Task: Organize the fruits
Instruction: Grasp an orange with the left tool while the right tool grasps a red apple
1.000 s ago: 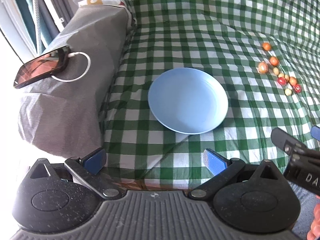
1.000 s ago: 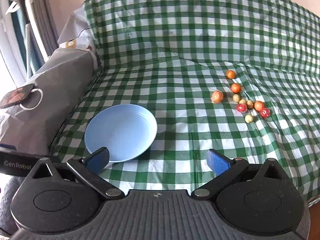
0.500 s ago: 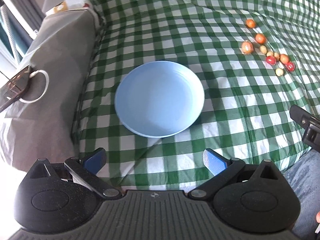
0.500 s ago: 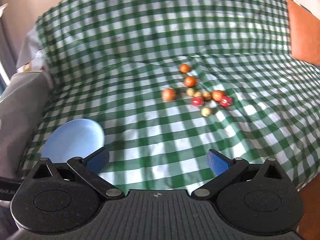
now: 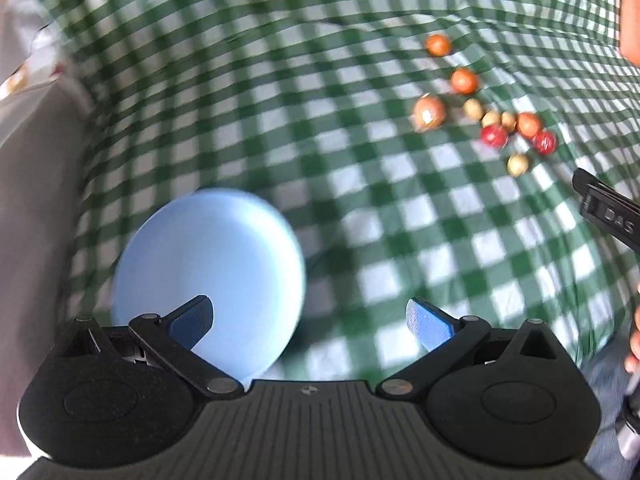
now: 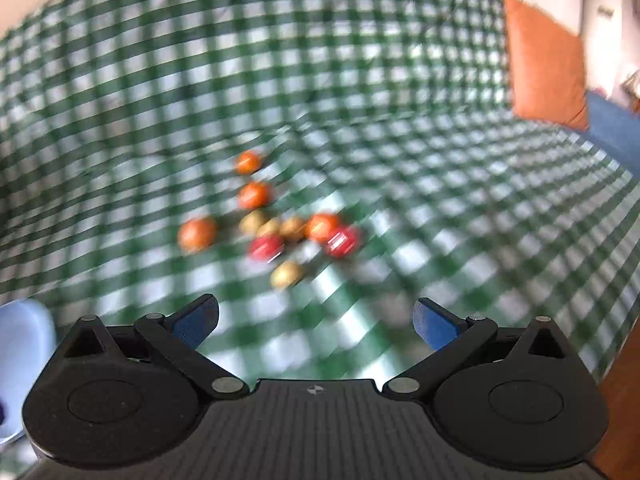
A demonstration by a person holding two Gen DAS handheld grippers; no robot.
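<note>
Several small fruits, orange, red and yellow, lie in a cluster [image 5: 492, 120] on the green checked cloth, at the upper right of the left wrist view. The same cluster [image 6: 280, 228] sits just ahead of my right gripper [image 6: 316, 322], which is open and empty. A light blue plate [image 5: 208, 264] lies empty on the cloth. My left gripper [image 5: 308, 320] is open and empty, its left finger over the plate's near edge. The plate's edge [image 6: 20, 344] shows at the far left of the right wrist view. Both views are blurred.
A grey covered armrest [image 5: 36, 184] bounds the cloth on the left. An orange cushion [image 6: 544, 76] stands at the back right. The right gripper's body [image 5: 608, 212] shows at the right edge of the left wrist view. The cloth's front edge drops off near me.
Both grippers have swung to the right and forward. The fruit cluster is now closer and more central for the right gripper; the plate has slid to the lower left for the left gripper.
</note>
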